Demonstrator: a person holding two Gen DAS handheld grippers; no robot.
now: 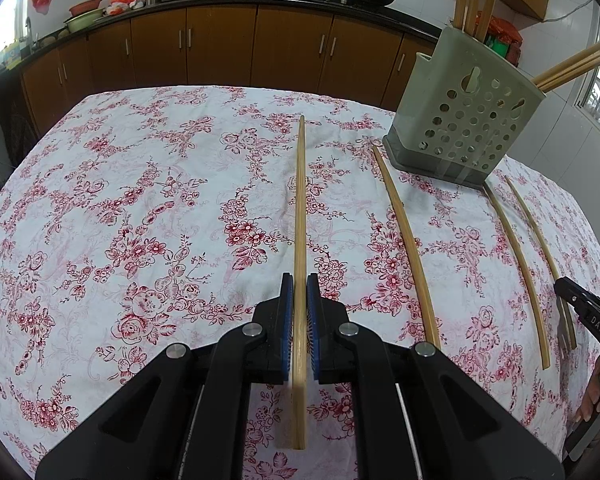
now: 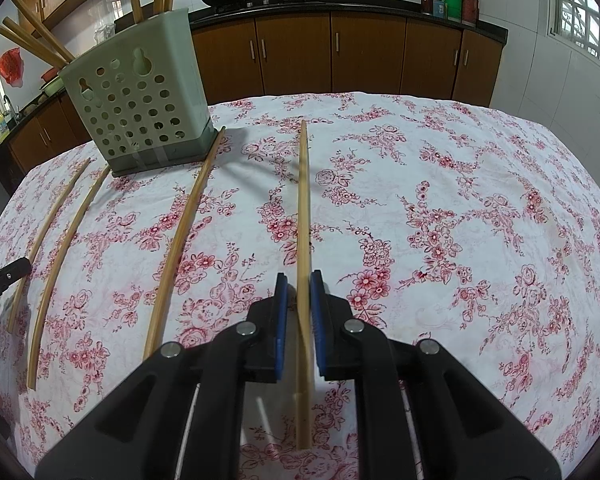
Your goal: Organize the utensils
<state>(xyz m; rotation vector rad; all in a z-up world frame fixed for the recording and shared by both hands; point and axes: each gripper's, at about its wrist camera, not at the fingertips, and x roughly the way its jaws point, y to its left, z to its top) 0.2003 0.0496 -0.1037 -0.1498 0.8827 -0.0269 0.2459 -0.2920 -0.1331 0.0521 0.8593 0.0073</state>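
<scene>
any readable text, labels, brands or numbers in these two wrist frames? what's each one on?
"DAS": white letters on the right gripper body at the left wrist view's right edge; the word runs on, cut off.
White lettering on the left gripper body at the right wrist view's left edge: too small and cut off to read.
Packages on the counter: print too blurred to read.
Utensil holder: no text.

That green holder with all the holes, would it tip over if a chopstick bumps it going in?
Probably not easily. The holder sits on a wider dark base that looks taped to the tablecloth. Still, it is tall, looks like thin light plastic, and the chopsticks inside lean outward, so a hard knock near the rim might rock it.
</scene>
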